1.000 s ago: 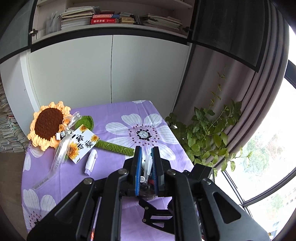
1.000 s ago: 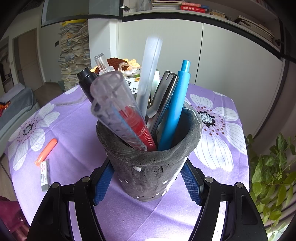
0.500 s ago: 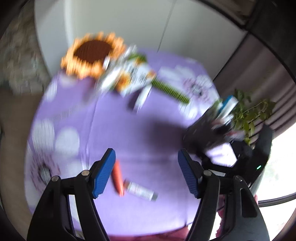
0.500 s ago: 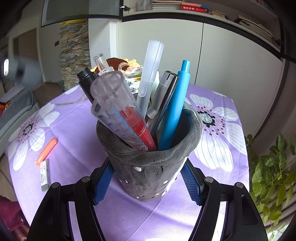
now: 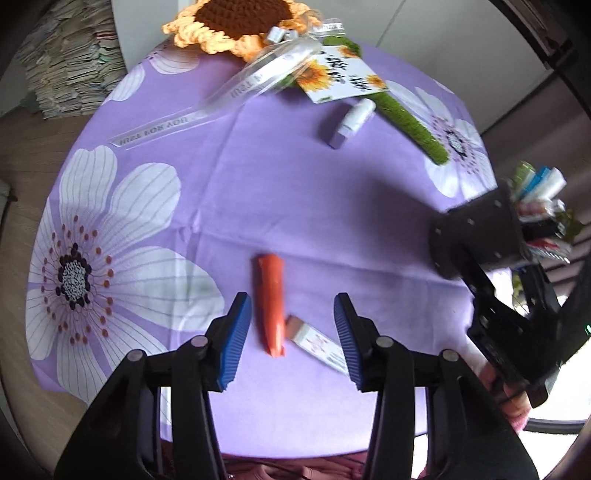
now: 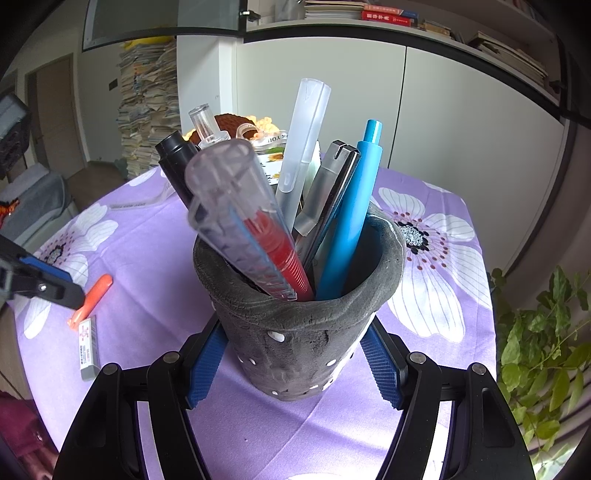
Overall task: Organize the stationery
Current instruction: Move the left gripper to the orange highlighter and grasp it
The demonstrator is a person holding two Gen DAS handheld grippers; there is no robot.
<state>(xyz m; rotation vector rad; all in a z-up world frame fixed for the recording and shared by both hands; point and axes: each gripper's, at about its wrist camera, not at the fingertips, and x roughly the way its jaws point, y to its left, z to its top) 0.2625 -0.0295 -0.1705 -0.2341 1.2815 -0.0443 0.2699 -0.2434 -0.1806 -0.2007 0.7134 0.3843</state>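
Left wrist view first: your left hand-held gripper (image 5: 290,334) hangs over the counter (image 5: 288,192) with its blue-padded jaws spread wide and nothing between them. Just ahead of the pads lies the orange marker pen (image 5: 270,302), pointing away from you, nearer the left pad than the right. Touching its near end on the right is the small white eraser in a printed sleeve (image 5: 317,343), lying at a slant, its far end partly hidden by the right pad. Further out on the purple flower-print tablecloth (image 5: 155,206) rests a short lilac-and-white capped correction pen (image 5: 351,123), just beside the green crocheted stem of the crocheted sunflower (image 5: 240,22) and its printed card (image 5: 341,79). At the right edge you can see the dark grey felt pen pot (image 5: 476,236) in your other gripper.

Right wrist view: your right hand-held gripper (image 6: 293,363) has its blue pads pressed on both sides of that pot (image 6: 299,332), gripping it upright. Standing inside are a clear ruler case with a red insert (image 6: 247,225), a blue click pen (image 6: 351,225), a frosted white pen (image 6: 301,147), a grey clip pen (image 6: 325,192) and a black marker (image 6: 177,162). Beyond, at left, the orange pen (image 6: 92,299) and eraser (image 6: 88,345) lie on the cloth, and a houseplant (image 6: 546,339) stands at right.
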